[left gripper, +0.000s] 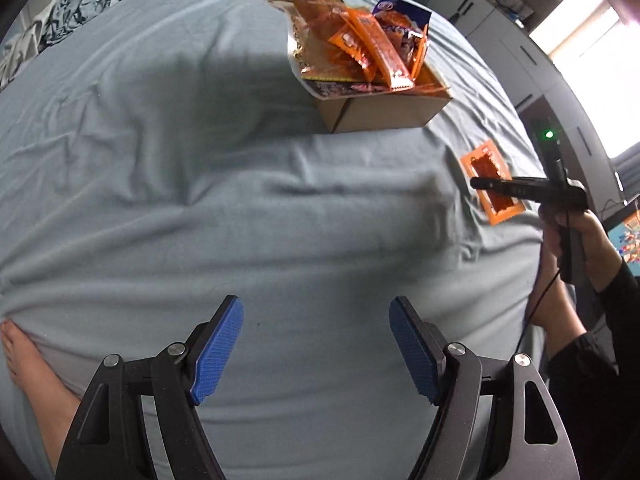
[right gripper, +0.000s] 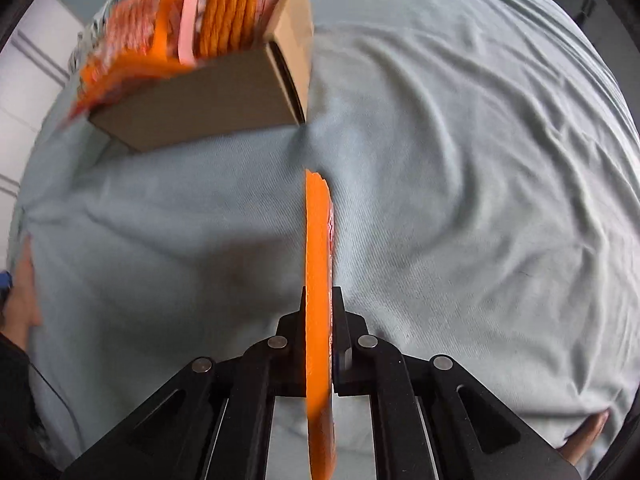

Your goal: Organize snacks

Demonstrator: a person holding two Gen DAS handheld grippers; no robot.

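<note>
The left tongs [left gripper: 316, 344] stand wide apart at the bottom of the left wrist view, with nothing between the blue pads [left gripper: 218, 350]. Below them lies only the grey-blue bed sheet [left gripper: 200, 180].

The right tongs [right gripper: 320, 300] are closed tight on an orange snack packet [right gripper: 318, 240]. In the right wrist view the packet is seen edge-on, running from the bottom of the frame up past the fingertips to the centre. In the left wrist view the same packet [left gripper: 490, 182] appears at the right of the frame as a flat orange rectangle with a clear window, gripped by the right tongs [left gripper: 480, 183] and held by a hand [left gripper: 576, 236] in a dark sleeve.

A cardboard box [left gripper: 384, 110] sits on the bed in the upper centre of the left wrist view. It is packed with orange snack packets [left gripper: 360, 52] that stand above its rim, some tilted. In the right wrist view the box [right gripper: 200, 108] occupies the upper left, clear of the held packet.

A bare foot [left gripper: 28, 368] rests at the lower left edge of the left wrist view. Crumpled cloth [left gripper: 80, 0] lies at the upper left.
</note>
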